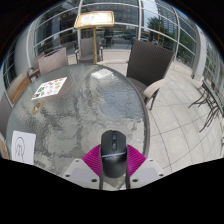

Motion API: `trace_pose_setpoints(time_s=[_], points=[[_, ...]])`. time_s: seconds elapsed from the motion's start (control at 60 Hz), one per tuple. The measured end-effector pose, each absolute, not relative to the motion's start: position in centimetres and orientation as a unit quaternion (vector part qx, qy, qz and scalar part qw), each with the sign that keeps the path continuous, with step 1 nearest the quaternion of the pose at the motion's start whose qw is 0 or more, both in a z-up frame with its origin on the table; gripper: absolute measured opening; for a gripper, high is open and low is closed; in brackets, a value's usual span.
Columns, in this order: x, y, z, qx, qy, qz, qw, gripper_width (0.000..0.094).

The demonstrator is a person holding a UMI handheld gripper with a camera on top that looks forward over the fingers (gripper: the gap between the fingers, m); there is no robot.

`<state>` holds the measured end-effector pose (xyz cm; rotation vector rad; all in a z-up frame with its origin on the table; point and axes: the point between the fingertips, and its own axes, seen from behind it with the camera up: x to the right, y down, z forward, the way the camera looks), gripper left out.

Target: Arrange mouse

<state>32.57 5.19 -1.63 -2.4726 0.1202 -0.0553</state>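
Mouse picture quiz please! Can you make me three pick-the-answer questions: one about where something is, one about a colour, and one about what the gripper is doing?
1. Where is the black computer mouse?
A. On a chair
B. Between the gripper's fingers, at the near edge of the round table
C. On the tiled floor

2. What colour are the pads on the gripper's fingers?
A. Magenta
B. Green
C. Yellow

3. What is the gripper doing?
A. Wide open, far from the mouse
B. Holding a sheet of paper
C. Closed on the mouse

Answers:
1. B, the mouse sits between the fingers by the table's near edge.
2. A, bright magenta shows at both sides of the mouse.
3. C, both pads seem to press against the mouse's sides.
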Motion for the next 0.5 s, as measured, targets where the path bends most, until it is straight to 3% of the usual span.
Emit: trace_pose_setpoints(time_s=[0.1, 0.35, 0.45, 0.5], points=[[32.5, 5.6, 1.5, -0.940, 0.065, -0.022, 0.334, 0.0299], [23.1, 10.1, 22.8, -0.874, 0.060, -0.007, 0.482, 0.0299], [14.4, 9.3, 27.8, -0.855, 0.042, 0.022, 0.517, 0.0300], [10.7, 10.0, 28.0, -0.853, 0.027, 0.027, 0.521, 0.0298]])
